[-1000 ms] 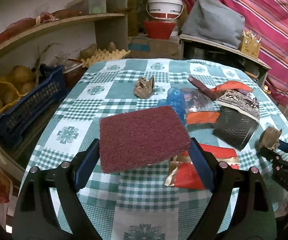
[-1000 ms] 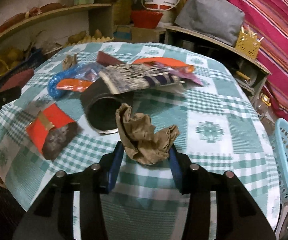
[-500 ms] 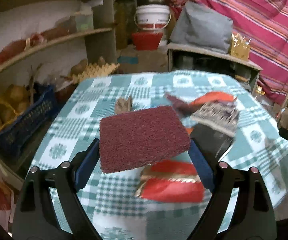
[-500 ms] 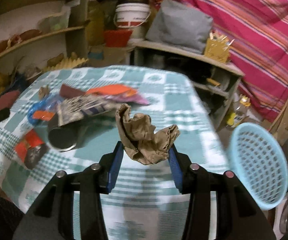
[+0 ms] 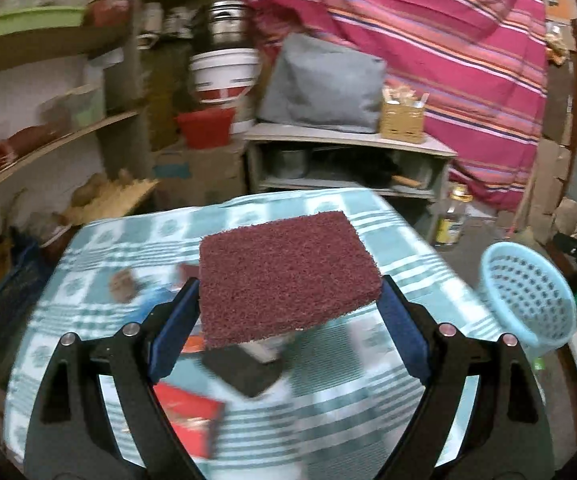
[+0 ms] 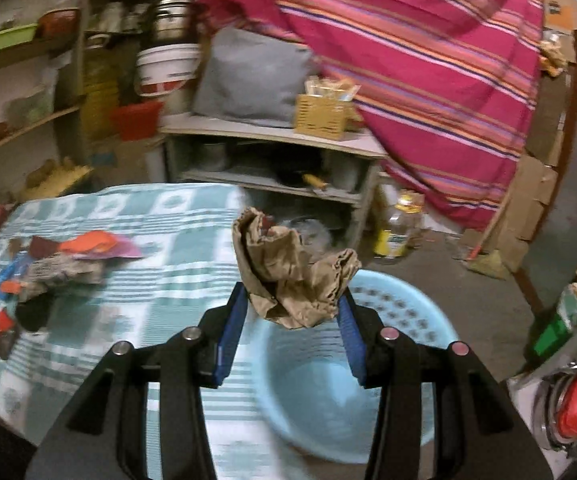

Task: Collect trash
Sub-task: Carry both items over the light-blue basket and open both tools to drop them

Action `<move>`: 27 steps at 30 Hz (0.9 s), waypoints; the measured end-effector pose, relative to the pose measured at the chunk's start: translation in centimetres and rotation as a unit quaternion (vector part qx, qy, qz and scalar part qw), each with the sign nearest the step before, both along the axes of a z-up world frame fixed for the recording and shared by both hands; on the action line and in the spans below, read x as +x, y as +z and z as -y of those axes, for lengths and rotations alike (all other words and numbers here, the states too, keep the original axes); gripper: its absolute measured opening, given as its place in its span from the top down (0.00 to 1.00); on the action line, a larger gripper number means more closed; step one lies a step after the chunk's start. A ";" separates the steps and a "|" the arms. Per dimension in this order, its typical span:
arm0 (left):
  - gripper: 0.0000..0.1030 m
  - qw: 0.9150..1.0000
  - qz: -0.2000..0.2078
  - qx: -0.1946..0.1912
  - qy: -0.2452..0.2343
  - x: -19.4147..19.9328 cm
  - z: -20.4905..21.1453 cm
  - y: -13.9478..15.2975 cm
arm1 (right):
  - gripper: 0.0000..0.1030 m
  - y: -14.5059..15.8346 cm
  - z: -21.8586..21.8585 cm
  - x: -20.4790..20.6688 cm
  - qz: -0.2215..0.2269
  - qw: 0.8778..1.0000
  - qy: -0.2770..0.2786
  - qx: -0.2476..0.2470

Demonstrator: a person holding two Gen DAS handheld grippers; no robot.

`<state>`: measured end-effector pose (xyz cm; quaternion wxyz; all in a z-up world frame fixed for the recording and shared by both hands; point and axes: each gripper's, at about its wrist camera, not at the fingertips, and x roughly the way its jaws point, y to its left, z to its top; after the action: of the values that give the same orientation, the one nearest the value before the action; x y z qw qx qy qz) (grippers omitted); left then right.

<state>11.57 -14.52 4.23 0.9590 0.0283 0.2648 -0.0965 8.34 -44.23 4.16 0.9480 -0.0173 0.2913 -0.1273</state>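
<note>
My left gripper (image 5: 288, 300) is shut on a dark red scouring pad (image 5: 288, 272) and holds it high above the checked table (image 5: 400, 240). My right gripper (image 6: 292, 304) is shut on a crumpled brown paper (image 6: 292, 276) and holds it over the light blue basket (image 6: 328, 392), which stands on the floor right of the table (image 6: 168, 280). The basket also shows in the left wrist view (image 5: 528, 300), right of the table.
More trash lies on the table: a red packet (image 5: 192, 408), a black wrapper (image 5: 244, 372), and a heap of orange, blue and patterned wrappers (image 6: 60, 264). A low shelf unit (image 6: 272, 160), an oil bottle (image 6: 396, 224) and a striped cloth (image 6: 428, 60) stand beyond.
Both grippers have risen and swung right, away from the table. The right gripper with the brown paper has come over the blue basket. Both keep their hold.
</note>
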 end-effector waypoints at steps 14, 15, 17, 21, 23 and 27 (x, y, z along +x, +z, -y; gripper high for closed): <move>0.18 0.993 -0.014 -0.001 -0.118 1.2 16.6 -2.8 | 0.57 -2.8 8.6 -2.3 -0.004 0.999 -0.050 0.004; 0.17 0.992 -0.015 0.000 -0.122 1.4 17.4 -3.0 | 0.57 -3.0 9.0 -2.4 -0.005 0.999 -0.054 0.005; 0.17 0.990 -0.021 -0.004 -0.136 1.5 19.4 -3.3 | 0.57 -3.4 10.3 -2.7 -0.004 0.998 -0.060 0.018; 0.17 0.987 -0.027 -0.005 -0.156 1.6 22.5 -4.0 | 0.57 -3.9 12.5 -2.8 -0.002 0.997 -0.073 0.034; 0.17 0.986 -0.030 -0.006 -0.164 1.6 23.6 -4.3 | 0.57 -4.1 13.4 -2.8 0.003 0.996 -0.082 0.048; 0.17 0.983 -0.035 -0.003 -0.179 1.7 25.8 -5.0 | 0.57 -4.1 14.1 -2.8 0.007 0.994 -0.089 0.057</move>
<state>13.31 -40.28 -0.80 0.9166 0.0692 0.2883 -0.2682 5.57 -58.35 0.03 0.9343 0.0632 0.2921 -0.1943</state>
